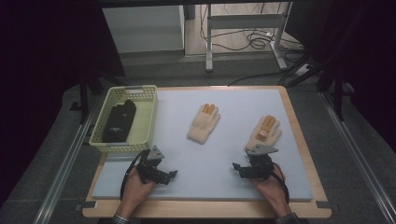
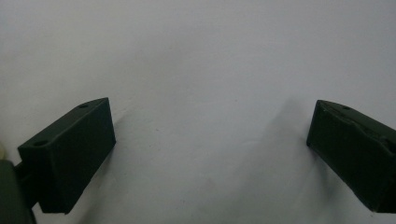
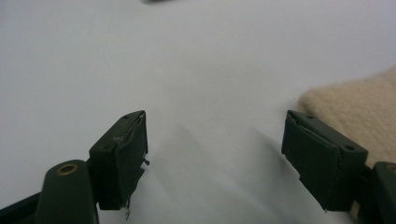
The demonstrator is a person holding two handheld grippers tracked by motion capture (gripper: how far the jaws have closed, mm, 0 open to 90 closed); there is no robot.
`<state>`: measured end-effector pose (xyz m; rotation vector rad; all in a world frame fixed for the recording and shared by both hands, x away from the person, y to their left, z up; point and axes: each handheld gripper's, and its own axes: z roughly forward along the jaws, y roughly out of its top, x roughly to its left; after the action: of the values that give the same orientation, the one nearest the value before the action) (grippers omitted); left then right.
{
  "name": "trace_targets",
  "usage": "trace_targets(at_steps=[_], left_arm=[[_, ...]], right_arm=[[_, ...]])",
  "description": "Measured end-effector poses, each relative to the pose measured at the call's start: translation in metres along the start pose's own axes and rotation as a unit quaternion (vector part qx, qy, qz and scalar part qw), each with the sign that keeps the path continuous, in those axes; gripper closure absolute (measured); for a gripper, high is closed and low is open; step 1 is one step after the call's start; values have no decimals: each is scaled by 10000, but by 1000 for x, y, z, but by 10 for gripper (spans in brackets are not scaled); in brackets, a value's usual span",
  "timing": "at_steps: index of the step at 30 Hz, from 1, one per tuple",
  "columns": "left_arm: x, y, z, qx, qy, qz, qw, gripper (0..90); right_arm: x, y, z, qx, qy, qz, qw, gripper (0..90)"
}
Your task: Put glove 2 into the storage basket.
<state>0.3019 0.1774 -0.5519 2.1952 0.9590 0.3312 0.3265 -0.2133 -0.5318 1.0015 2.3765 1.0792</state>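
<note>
- The counter (image 1: 196, 186) is a wooden board with a pale grey mat on top; both hand-held grippers sit low over its near part, well apart from each other.
- A yellow basket (image 1: 148, 112) stands on the mat's corner beyond the left hand-held gripper, just past it, and holds a dark bundle (image 1: 119, 121).
- The person's left hand (image 1: 135, 189) and right hand (image 1: 268, 186) come in from the near edge, each wrapped round its tool.
- One cream glove (image 1: 204, 123) with orange fingertips lies flat on the mat, beyond and between the two tools, nearer the right one but clear of both.
- A second glove (image 1: 265, 132) of the same kind lies just beyond the right hand-held gripper, its cuff close to the grey plate on that tool; in the right gripper view the knit edge (image 3: 359, 112) shows just beside and behind the right-side jaw, outside the gap.
- The left hand-held gripper (image 1: 161, 175) has its jaws spread wide over bare mat, nothing between them, as the left gripper view (image 2: 210, 140) shows.
- The right hand-held gripper (image 1: 243, 169) is also spread wide, with only mat in the gap (image 3: 215, 154); whether the jaw touches the glove I cannot tell.
</note>
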Motion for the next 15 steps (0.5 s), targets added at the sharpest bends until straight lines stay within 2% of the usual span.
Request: trace_targets(at_steps=[3, 11, 15], left_arm=[[1, 0, 0, -14, -5, -1, 10000, 14], [1, 0, 0, -16, 0, 0, 10000, 16], [0, 0, 0, -14, 0, -1, 10000, 16]], right_arm=[[-2, -1, -3, -20, 96, 124, 9999, 223], [-2, 4, -4, 21, 105, 174, 9998, 223], [0, 15, 2, 5, 119, 109, 9999, 254]])
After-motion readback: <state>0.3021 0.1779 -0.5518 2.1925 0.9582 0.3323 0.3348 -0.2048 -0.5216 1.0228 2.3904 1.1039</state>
